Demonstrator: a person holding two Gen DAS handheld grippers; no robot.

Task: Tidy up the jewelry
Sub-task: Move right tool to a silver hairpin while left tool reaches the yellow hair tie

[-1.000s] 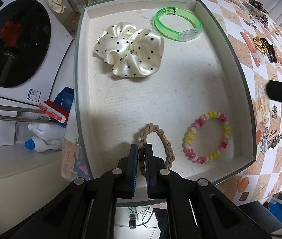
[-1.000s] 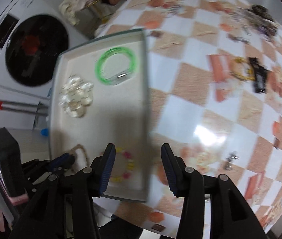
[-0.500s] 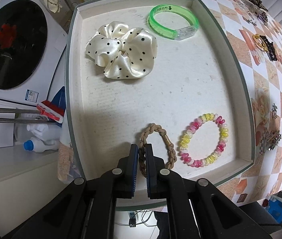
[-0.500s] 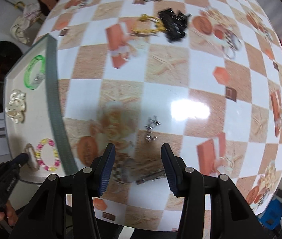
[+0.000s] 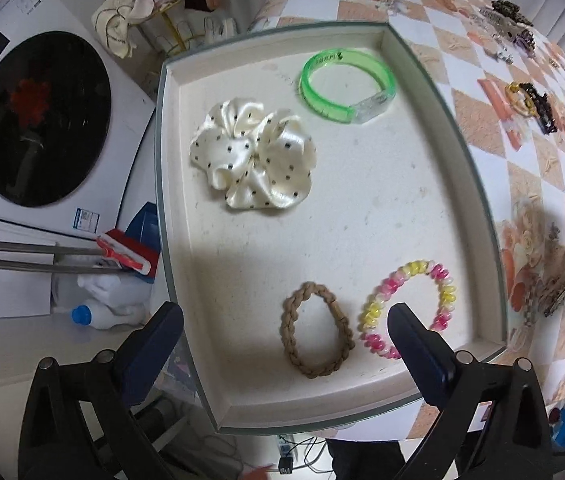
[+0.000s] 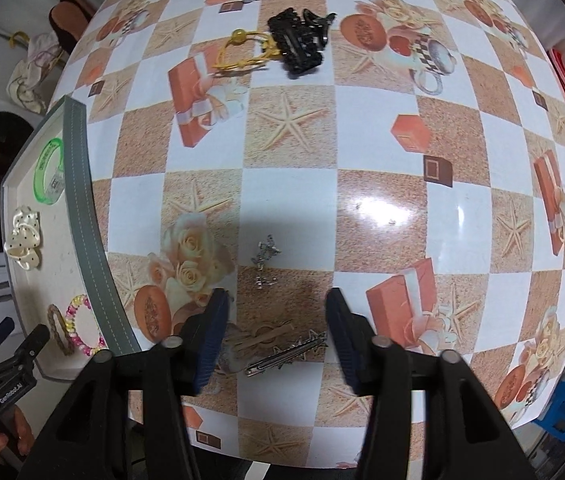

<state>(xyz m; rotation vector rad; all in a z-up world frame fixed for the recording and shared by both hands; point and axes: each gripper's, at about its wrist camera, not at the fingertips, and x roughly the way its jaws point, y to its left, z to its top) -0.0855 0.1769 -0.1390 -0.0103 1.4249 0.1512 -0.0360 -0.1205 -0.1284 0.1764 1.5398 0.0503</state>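
Observation:
In the left wrist view a white tray (image 5: 482, 200) holds a dotted cream scrunchie (image 5: 254, 160), a green bangle (image 5: 348, 80), a pink-and-yellow bead bracelet (image 5: 406, 308) and a brown braided hair tie (image 5: 316, 332). My left gripper (image 5: 284, 314) points down over the tray's near end. Its jaws are opening wide, and the brown tie lies loose on the tray floor between them. My right gripper (image 6: 277, 298) hangs over the checked tablecloth with its jaws opening. A silver hair clip (image 6: 286, 352) and a beige clip (image 6: 258, 336) lie between its fingers, untouched. A small silver trinket (image 6: 266, 258) sits just ahead of them.
A black claw clip (image 6: 300, 42) and a yellow hair tie (image 6: 242, 52) lie farther back on the table, with more small pieces at the far edge. Left of the tray (image 6: 82, 200) the table ends; below are a washing machine door (image 5: 38, 120) and a bottle (image 5: 98, 316).
My left jaws have sprung open off the brown hair tie, which now rests in the tray. My right gripper swung from over the tray to the clips on the tablecloth, its jaws wider.

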